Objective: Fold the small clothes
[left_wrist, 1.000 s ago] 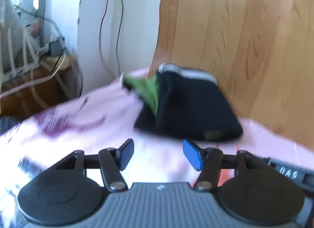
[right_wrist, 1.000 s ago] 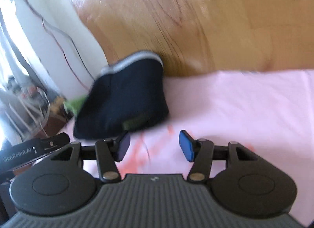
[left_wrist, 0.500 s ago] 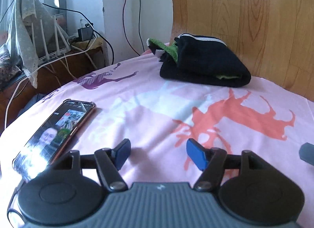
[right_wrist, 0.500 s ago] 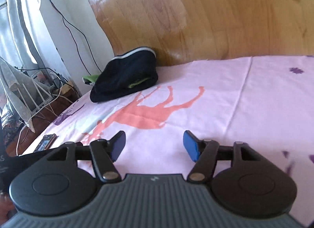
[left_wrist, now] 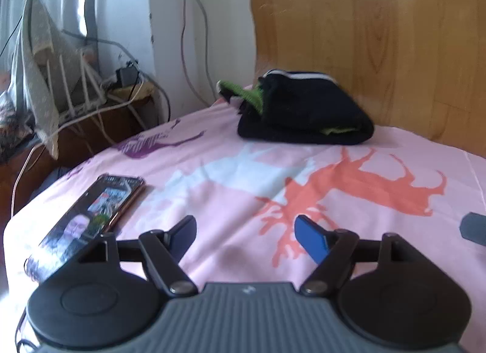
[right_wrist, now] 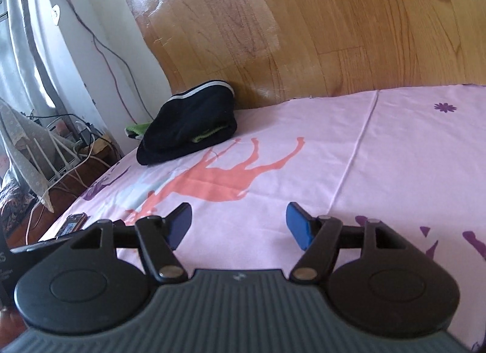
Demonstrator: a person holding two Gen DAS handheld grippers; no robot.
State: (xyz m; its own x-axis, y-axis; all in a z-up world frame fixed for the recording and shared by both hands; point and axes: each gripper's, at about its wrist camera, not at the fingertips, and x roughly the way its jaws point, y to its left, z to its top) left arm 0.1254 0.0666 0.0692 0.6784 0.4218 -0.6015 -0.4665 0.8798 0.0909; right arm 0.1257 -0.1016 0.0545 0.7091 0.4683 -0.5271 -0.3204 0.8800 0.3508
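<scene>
A folded dark navy garment [left_wrist: 306, 115] with a pale striped hem and green lining lies at the far end of the pink sheet, against the wooden headboard; a green piece [left_wrist: 243, 93] sticks out behind it. The same bundle [right_wrist: 189, 123] sits far left in the right wrist view. My left gripper [left_wrist: 246, 236] hovers well short of it, its jaws opening with nothing between them. My right gripper [right_wrist: 238, 225] is open over bare sheet, also empty and far from the bundle.
A phone [left_wrist: 91, 216] with a lit screen lies on the pink animal-print sheet [left_wrist: 231, 176] near its left edge. A wooden headboard [right_wrist: 334, 33] backs the bed. Cables, a router and a draped cloth [left_wrist: 39, 79] crowd the low cabinet at left.
Both grippers have pulled back from the folded bundle, which now lies far off at the headboard. Both pairs of jaws stand wider. The phone has come into view.
</scene>
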